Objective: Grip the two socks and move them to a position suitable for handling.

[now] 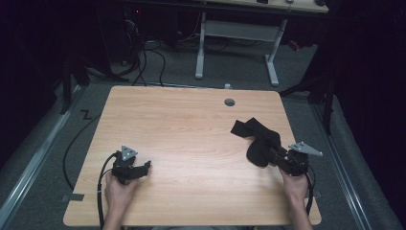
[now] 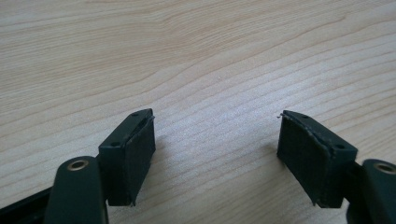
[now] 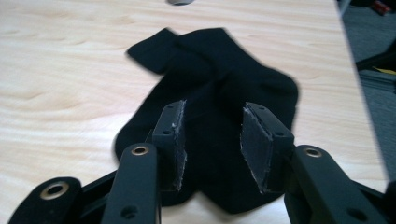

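A black sock [image 1: 258, 139] lies near the tabletop's [image 1: 191, 124] right edge. The right hand-held gripper [image 3: 212, 144] hovers over it, jaws apart – nothing clamped. The left hand-held gripper [image 2: 215, 149] (jaws spread wide) rests low over bare wood, well apart.

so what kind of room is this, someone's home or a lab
Probably a lab or workshop, not a home: a bare wooden table with a cable hole, loose cables on grey carpet, and a second desk frame behind.

Black left gripper [image 1: 143, 167] and right gripper [image 1: 274, 155], grey triangular plates, brass rivets, black cables
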`<state>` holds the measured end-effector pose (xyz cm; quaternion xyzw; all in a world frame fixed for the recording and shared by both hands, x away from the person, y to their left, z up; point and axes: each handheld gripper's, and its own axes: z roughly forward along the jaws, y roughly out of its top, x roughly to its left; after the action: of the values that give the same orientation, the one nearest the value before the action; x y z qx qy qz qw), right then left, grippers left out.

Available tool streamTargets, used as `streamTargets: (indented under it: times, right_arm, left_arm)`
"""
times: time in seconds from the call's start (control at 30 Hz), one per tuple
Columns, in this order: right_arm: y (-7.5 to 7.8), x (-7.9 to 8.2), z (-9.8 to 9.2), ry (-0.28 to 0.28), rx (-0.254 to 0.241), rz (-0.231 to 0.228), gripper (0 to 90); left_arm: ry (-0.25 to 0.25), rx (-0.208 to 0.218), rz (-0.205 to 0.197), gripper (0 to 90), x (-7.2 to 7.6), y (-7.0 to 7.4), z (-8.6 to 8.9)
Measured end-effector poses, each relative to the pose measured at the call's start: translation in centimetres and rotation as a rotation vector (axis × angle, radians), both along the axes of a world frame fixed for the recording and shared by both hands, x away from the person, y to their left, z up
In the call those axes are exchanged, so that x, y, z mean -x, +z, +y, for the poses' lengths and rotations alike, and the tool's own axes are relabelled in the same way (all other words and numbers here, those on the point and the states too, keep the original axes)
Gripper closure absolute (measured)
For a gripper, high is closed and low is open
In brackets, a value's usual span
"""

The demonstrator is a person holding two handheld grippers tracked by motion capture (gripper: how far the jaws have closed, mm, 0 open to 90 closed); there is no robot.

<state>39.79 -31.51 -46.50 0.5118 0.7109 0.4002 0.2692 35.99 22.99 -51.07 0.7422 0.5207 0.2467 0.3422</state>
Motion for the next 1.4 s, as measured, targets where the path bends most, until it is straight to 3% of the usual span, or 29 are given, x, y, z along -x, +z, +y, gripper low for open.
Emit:
streamTargets:
  times: [0.17, 0.33, 0.43, 0.67, 0.77, 1.03, 1.17, 1.3, 1.4]
  right_arm:
    - [0.7, -1.5, -1.0, -0.046, -0.029, -0.003, 56.6]
    - [1.0, -3.4, -1.3, -0.091, -0.017, 0.003, 56.8]
    - [0.8, -4.6, -1.3, -0.088, -0.002, 0.023, 56.2]
    - [0.6, -6.2, -1.3, -0.063, -0.053, 0.055, 52.9]
    - [0.3, -6.9, -1.2, -0.048, -0.045, 0.078, 51.2]
    - [-1.2, -8.6, -0.8, -0.042, -0.028, 0.174, 48.7]
    - [-2.2, -9.1, -0.7, -0.051, -0.018, 0.227, 56.3]
    - [-2.9, -9.4, -0.4, -0.047, 0.013, 0.249, 69.2]
    - [-2.9, -9.5, -0.6, -0.055, 0.018, 0.241, 78.3]
  left_arm:
    - [-0.002, 0.000, 0.001, 27.6, 0.0, 0.0, 0.0]
    - [-0.002, 0.004, 0.001, 27.4, 0.0, 0.0, 0.0]
    - [-0.003, 0.000, 0.002, 27.3, 0.0, 0.0, 0.0]
    - [-0.005, 0.002, 0.002, 27.1, 0.0, 0.0, 0.0]
    - [-0.004, 0.002, 0.002, 27.1, 0.0, 0.0, 0.0]
    - [0.001, 0.011, 0.001, 27.2, 0.0, 0.0, 0.1]
    - [0.002, 0.012, 0.001, 27.1, 0.0, 0.0, 0.1]
    - [0.002, 0.012, 0.001, 27.2, 0.0, 0.0, 0.1]
    - [0.002, 0.012, 0.001, 27.2, 0.0, 0.0, 0.1]
